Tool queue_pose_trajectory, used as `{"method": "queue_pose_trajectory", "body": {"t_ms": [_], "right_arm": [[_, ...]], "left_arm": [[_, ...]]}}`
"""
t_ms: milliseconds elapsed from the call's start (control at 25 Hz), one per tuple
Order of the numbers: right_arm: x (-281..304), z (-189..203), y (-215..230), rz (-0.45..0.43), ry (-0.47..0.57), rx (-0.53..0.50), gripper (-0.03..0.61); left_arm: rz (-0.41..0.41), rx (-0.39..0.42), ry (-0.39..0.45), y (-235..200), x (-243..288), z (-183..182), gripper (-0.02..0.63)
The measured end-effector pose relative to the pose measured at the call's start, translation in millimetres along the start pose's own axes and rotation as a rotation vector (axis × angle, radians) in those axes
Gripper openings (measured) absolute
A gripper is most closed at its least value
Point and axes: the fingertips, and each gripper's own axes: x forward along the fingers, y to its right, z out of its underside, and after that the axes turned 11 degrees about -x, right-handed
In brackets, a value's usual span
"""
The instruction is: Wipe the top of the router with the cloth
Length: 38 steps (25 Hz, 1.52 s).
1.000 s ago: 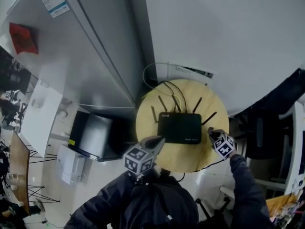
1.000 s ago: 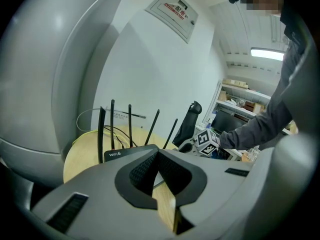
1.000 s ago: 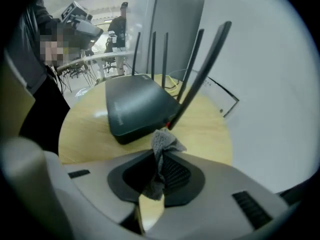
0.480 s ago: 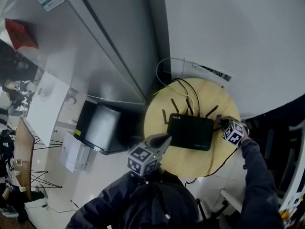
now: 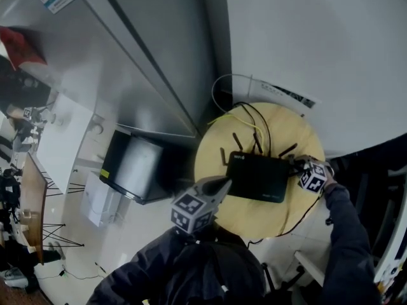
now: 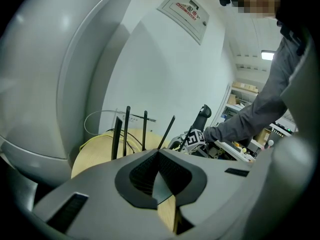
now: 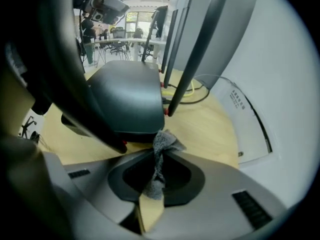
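**Head view with both gripper views, near to far.** The person's dark-clad torso fills the lower edge of the head view and is cut off by the frame.

The left gripper (image 5: 221, 184) hovers over the near left rim of the round wooden table (image 5: 206, 164). In its own view the jaws (image 6: 159, 152) are pressed together with nothing between them. The gripper body hides the router's casing there, so only the four antennas (image 6: 127, 129) rise above it.

The right gripper (image 5: 296, 165) sits at the router's right end. Its jaws (image 7: 158, 166) are clamped on a grey cloth (image 7: 161, 144), whose tuft stands just at the casing's near edge. Contact cannot be confirmed. The cloth is too small to make out in the head view.

The black router (image 5: 257, 176) lies flat near the table's centre, its antennas (image 5: 236, 140) pointing toward the wall. The right gripper view shows the casing (image 7: 127, 101) looming close, with a yellow cable (image 7: 181, 91) behind it. The left gripper view alone shows the person's grey sleeve (image 6: 250, 114) reaching in from the right.
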Motion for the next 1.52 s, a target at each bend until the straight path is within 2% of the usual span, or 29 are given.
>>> {"method": "queue_pose_trajectory", "body": {"t_ms": [200,360,880,1160,1520], "right_arm": [[-1,5,-22,-0.049,0.015,0.099,0.067],[-12,-1,-27,-0.021,0.058,0.206,0.069],[-95,-116,-34,0.075,0.346,0.498,0.069],[-138,-174,-39,0.125,0.495,0.657,0.069],[-195,-252,-48,0.188,0.699,0.879,0.069]], "left_arm": [[0.017,0.005,-0.005,5,1,0,0.0],[0.026,0.009,-0.011,7,0,2,0.0],[0.066,0.026,-0.009,21,-11,5,0.0],[0.138,0.061,0.007,40,-11,-4,0.0],[0.198,0.09,0.026,71,-43,-20,0.0]]}}
